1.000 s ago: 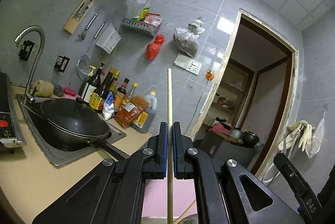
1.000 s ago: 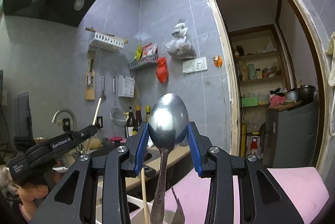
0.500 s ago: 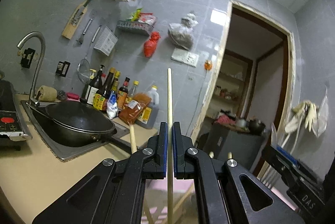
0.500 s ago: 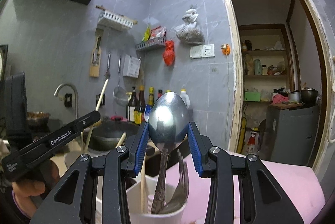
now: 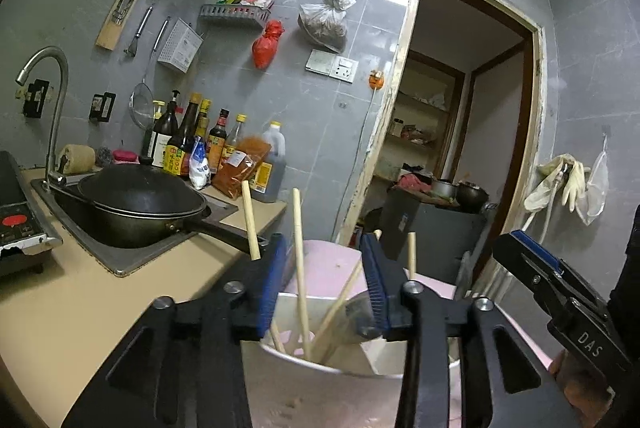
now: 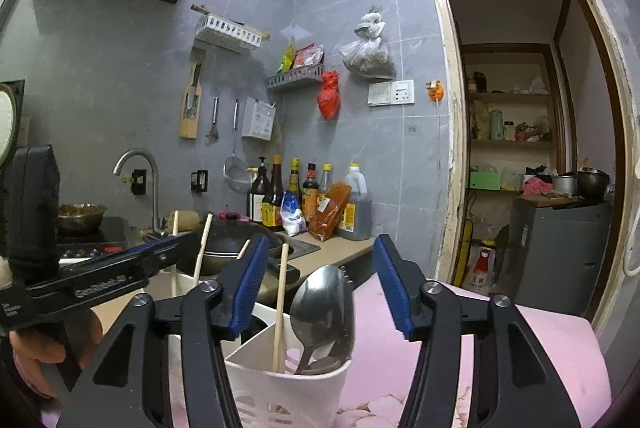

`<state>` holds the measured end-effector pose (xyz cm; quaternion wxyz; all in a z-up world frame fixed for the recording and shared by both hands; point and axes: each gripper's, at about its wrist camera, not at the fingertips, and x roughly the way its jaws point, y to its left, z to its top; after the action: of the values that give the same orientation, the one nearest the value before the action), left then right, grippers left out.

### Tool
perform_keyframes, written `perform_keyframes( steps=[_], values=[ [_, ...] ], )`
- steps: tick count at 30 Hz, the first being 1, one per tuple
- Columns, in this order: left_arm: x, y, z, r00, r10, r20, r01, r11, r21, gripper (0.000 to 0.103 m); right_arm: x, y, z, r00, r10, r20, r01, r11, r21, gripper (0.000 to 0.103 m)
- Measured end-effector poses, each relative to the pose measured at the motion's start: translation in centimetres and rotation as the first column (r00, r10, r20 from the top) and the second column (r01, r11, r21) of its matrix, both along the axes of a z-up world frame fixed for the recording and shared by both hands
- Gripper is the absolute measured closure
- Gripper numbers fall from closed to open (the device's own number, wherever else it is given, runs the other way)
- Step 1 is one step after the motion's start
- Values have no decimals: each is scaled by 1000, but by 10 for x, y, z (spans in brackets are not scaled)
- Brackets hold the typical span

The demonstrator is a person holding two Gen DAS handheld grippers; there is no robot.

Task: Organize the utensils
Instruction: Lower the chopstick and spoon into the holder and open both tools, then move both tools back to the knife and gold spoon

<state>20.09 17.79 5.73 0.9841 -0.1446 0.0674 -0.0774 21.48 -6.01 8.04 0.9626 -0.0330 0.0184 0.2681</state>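
A white slotted utensil holder (image 6: 280,388) stands on a pink mat; it also shows in the left wrist view (image 5: 320,364). A steel spoon (image 6: 324,312) leans in its near compartment beside a wooden chopstick (image 6: 280,308). Several wooden chopsticks (image 5: 300,268) stand in the holder in the left wrist view. My left gripper (image 5: 324,284) is open just above the holder, with a chopstick between its spread fingers, not held. My right gripper (image 6: 320,288) is open and empty, its fingers either side of the spoon. The left gripper (image 6: 120,268) shows at the left of the right wrist view.
A black wok (image 5: 136,204) sits in the sink (image 5: 120,260) on the beige counter (image 5: 60,308), handle pointing toward the holder. Sauce bottles (image 5: 208,152) line the wall. An induction hob (image 5: 16,224) is at far left. A doorway (image 5: 460,148) opens to the right.
Both grippers have opened. The left let go of its chopstick and the right let go of the spoon; both now stand in the holder. Both grippers have come down closer to the holder.
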Motion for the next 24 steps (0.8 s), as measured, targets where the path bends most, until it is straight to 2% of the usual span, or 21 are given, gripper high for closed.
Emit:
perform_keyframes(
  steps=[2, 4, 6, 8, 11, 16, 24],
  values=[
    [-5, -5, 6, 1000, 1, -17, -1, 1000, 21, 64, -5, -7, 4, 1000, -21, 1, 21, 1000, 0, 37],
    [-9, -11, 10, 1000, 3, -26, -2, 999, 40, 56, -10, -17, 8, 999, -44, 2, 44, 999, 1, 28],
    [-16, -20, 13, 1000, 11, -27, -9, 998, 57, 38, -17, -28, 9, 998, -67, 3, 67, 998, 3, 23],
    [-21, -30, 16, 999, 10, -30, -8, 997, 73, 28, -23, -40, 11, 995, -95, 2, 95, 995, 0, 16],
    [-27, -47, 17, 999, 8, -41, -4, 994, 106, 21, -33, -61, 12, 990, -143, -3, 143, 990, 0, 3],
    [-35, -76, 14, 999, -10, -51, 17, 990, 140, 11, -49, -98, 11, 975, -220, -10, 220, 975, -12, 0],
    [-41, -131, 3, 985, -131, -111, 151, 969, 194, 10, -63, -153, 0, 944, -318, -86, 312, 947, -80, 0]
  ],
)
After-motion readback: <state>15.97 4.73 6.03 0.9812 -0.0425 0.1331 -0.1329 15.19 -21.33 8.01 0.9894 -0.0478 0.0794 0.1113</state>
